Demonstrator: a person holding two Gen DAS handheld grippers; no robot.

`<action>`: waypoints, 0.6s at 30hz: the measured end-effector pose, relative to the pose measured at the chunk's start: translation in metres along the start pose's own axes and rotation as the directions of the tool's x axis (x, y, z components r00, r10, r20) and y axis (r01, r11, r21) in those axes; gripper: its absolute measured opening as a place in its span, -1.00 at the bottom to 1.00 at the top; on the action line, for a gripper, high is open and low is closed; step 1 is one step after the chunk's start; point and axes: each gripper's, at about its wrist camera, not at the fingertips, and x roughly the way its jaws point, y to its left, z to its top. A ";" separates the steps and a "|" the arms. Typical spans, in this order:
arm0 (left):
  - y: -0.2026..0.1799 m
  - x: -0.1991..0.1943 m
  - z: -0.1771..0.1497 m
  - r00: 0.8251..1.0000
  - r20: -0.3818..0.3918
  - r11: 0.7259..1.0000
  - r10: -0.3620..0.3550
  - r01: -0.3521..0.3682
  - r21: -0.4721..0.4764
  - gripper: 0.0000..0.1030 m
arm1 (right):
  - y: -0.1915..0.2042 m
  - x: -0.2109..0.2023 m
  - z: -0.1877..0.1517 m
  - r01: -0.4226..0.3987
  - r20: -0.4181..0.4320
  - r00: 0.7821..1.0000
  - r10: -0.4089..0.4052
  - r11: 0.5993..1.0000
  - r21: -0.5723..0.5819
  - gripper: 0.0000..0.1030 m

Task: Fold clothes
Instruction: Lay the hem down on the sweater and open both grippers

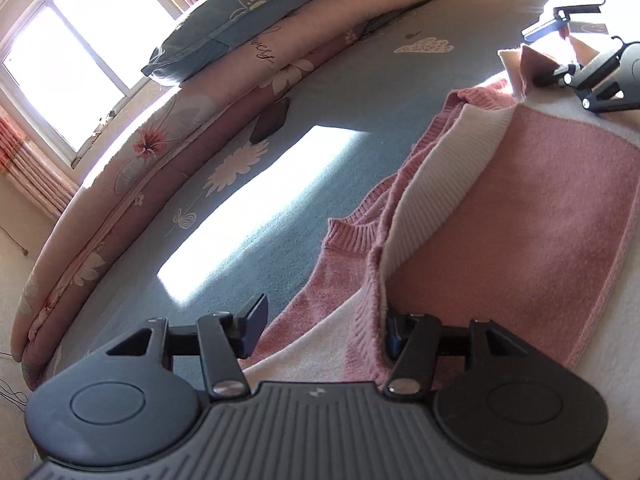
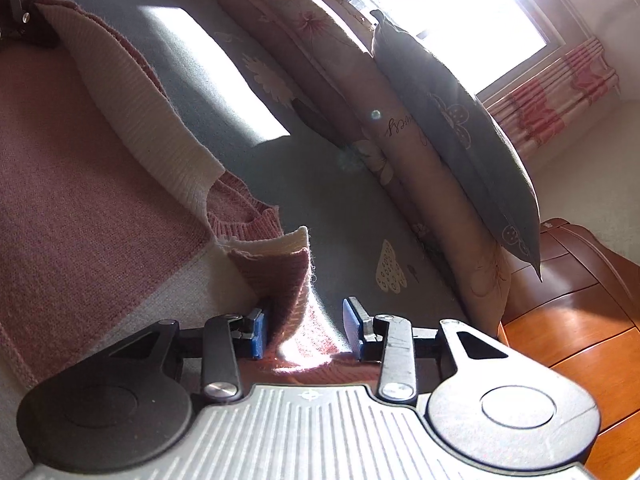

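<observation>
The pink and white sweater [image 1: 520, 200] lies folded on the blue bed sheet [image 1: 340, 92]. Both the left gripper [image 1: 324, 334] and right gripper [image 2: 306, 326] stand half open, sweater folds loose between the jaws, not pressed.

- On the pink floral quilt [image 1: 256, 56], folded along the far side of the bed, you find one line of dark cursive script. In the left wrist view you see it sideways, just under the blue pillow [image 1: 256, 4]; the letters do not resolve into a sure word.
- In the right wrist view you see the same script on the quilt [image 2: 404, 128] upside down. Here too you cannot read it with confidence.
- You find no other text, brand, number or sign in either view; the marks on the gripper bodies are small symbols, not letters.
</observation>
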 end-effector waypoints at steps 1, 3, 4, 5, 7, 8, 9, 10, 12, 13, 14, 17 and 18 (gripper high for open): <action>0.005 -0.001 0.001 1.000 0.002 1.000 -0.017 0.017 -0.026 0.15 | -0.006 0.000 -0.001 -0.020 0.003 1.000 0.020 1.000 0.019 -0.04; 0.017 -0.004 0.002 0.998 0.014 0.994 -0.063 0.064 -0.093 0.14 | -0.018 0.000 -0.002 -0.066 0.010 0.998 0.066 0.996 0.059 -0.04; 0.025 -0.005 0.004 0.994 0.027 0.984 -0.106 0.109 -0.144 0.15 | -0.025 0.000 -0.002 -0.095 0.012 0.995 0.094 0.992 0.087 0.00; 0.032 -0.006 0.005 0.990 0.041 0.973 -0.137 0.142 -0.183 0.15 | -0.032 0.000 -0.003 -0.126 0.015 0.992 0.125 0.985 0.117 0.01; 0.045 -0.007 0.007 0.983 0.062 0.952 -0.170 0.181 -0.248 0.19 | -0.047 0.000 -0.004 -0.188 0.024 0.982 0.186 0.966 0.176 0.03; 0.050 -0.007 0.009 0.982 0.070 0.945 -0.173 0.186 -0.269 0.20 | -0.055 0.000 -0.004 -0.218 0.030 0.976 0.216 0.954 0.205 0.06; 0.055 -0.008 0.012 0.982 0.080 0.941 -0.170 0.185 -0.282 0.20 | -0.063 0.000 -0.005 -0.244 0.041 0.970 0.241 0.941 0.236 0.07; 0.059 -0.009 0.014 0.983 0.089 0.938 -0.160 0.180 -0.296 0.21 | -0.070 -0.001 -0.007 -0.254 0.054 0.967 0.249 0.930 0.264 0.07; 0.065 -0.011 0.015 0.986 0.091 0.936 -0.140 0.162 -0.312 0.21 | -0.087 -0.005 -0.013 -0.271 0.075 0.962 0.262 0.898 0.347 0.08; 0.067 -0.012 0.015 0.987 0.091 0.936 -0.130 0.153 -0.319 0.24 | -0.095 -0.009 -0.017 -0.279 0.085 0.960 0.267 0.880 0.385 0.08; 0.069 -0.013 0.015 0.989 0.087 0.936 -0.120 0.141 -0.323 0.26 | -0.101 -0.013 -0.021 -0.283 0.093 0.959 0.269 0.864 0.417 0.08; 0.071 -0.017 0.005 0.997 0.042 0.942 -0.062 0.073 -0.328 0.27 | -0.121 -0.018 -0.040 -0.289 0.094 0.955 0.281 0.811 0.508 0.08; 0.071 -0.017 0.000 0.998 0.026 0.940 -0.051 0.057 -0.335 0.27 | -0.127 -0.019 -0.047 -0.288 0.091 0.954 0.285 0.793 0.536 0.08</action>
